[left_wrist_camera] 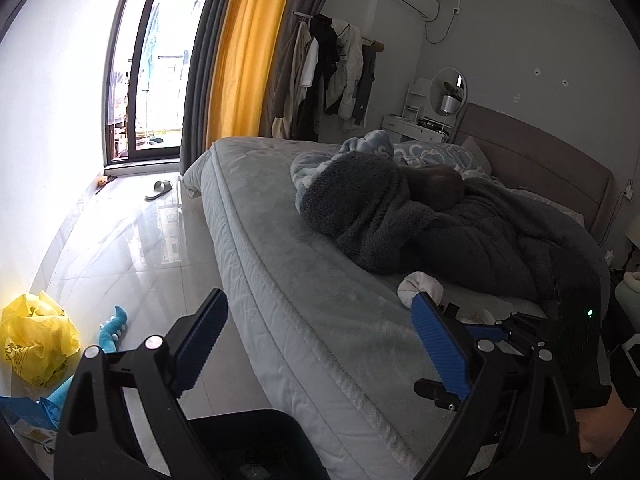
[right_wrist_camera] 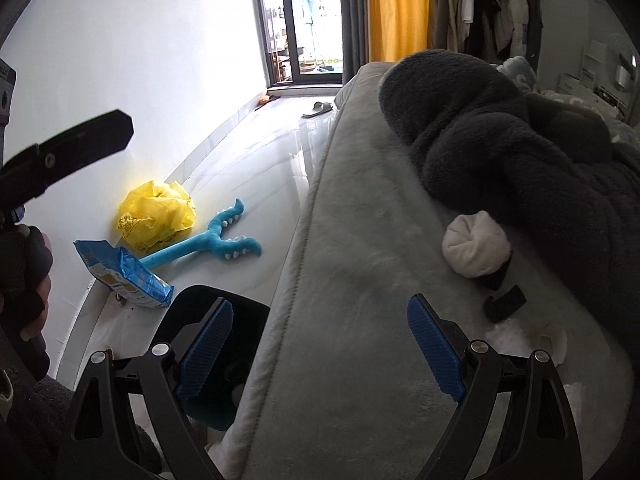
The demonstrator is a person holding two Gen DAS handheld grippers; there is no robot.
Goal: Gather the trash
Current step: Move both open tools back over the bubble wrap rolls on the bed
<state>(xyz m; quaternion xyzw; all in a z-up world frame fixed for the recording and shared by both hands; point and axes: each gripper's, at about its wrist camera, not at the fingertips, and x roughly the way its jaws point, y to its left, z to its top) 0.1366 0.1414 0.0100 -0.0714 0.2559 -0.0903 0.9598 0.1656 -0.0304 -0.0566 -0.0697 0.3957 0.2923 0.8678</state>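
My right hand-held gripper (right_wrist_camera: 320,348), jaws wide and empty, hovers over the bed (right_wrist_camera: 360,240); the crumpled tissue (right_wrist_camera: 554,340) lies just right of it. My left hand-held gripper (left_wrist_camera: 316,340), also open, is farther off.

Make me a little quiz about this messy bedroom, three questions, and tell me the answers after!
1. True or false: the yellow plastic bag lies on the bed.
2. Which lies closest to the blue snack packet? A) the slipper B) the blue toy C) the white sock ball
3. Fill in: the right gripper is ____, with nothing between its fingers.

Key:
1. False, it lies on the floor by the wall.
2. B
3. open
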